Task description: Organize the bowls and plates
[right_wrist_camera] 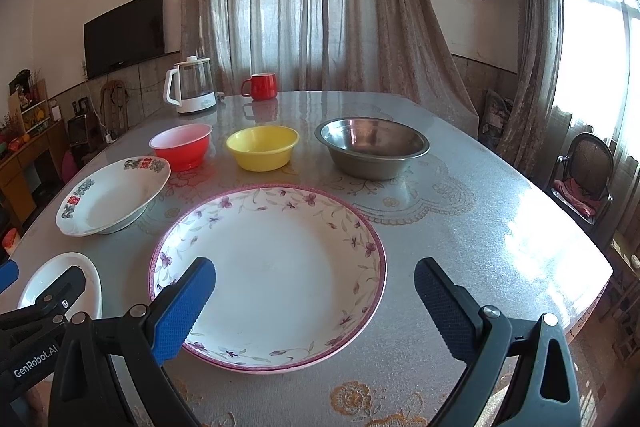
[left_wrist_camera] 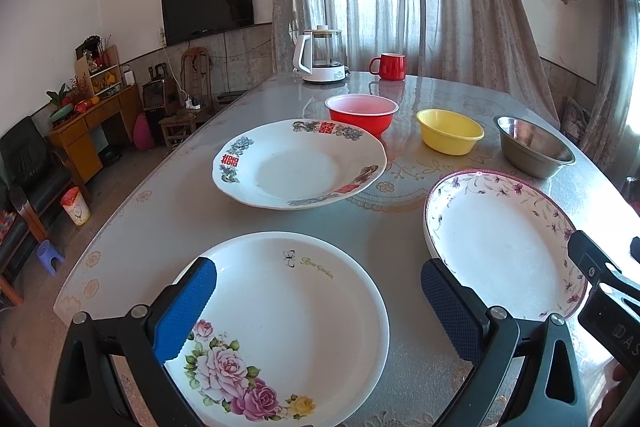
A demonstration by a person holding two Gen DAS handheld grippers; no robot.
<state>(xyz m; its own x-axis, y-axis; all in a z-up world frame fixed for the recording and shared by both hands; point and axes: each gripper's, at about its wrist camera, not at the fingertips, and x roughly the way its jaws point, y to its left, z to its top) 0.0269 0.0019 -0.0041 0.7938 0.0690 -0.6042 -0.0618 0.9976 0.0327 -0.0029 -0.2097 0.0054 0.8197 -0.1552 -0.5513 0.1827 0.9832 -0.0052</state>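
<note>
Three plates lie on the table. A white plate with pink roses (left_wrist_camera: 288, 323) is nearest, under my open left gripper (left_wrist_camera: 318, 303); it also shows in the right wrist view (right_wrist_camera: 86, 277). A purple-flowered plate (right_wrist_camera: 276, 267) lies under my open right gripper (right_wrist_camera: 316, 301) and shows in the left wrist view (left_wrist_camera: 504, 239). A white plate with red characters (left_wrist_camera: 296, 163) sits further back (right_wrist_camera: 112, 199). Behind stand a red bowl (right_wrist_camera: 182, 145), a yellow bowl (right_wrist_camera: 262, 147) and a steel bowl (right_wrist_camera: 372, 145). Both grippers are empty.
A white kettle (right_wrist_camera: 192, 87) and a red mug (right_wrist_camera: 262, 85) stand at the table's far edge. The table (right_wrist_camera: 500, 227) has a patterned glossy cover. A chair (right_wrist_camera: 584, 179) stands at the right, with furniture and a TV at the left.
</note>
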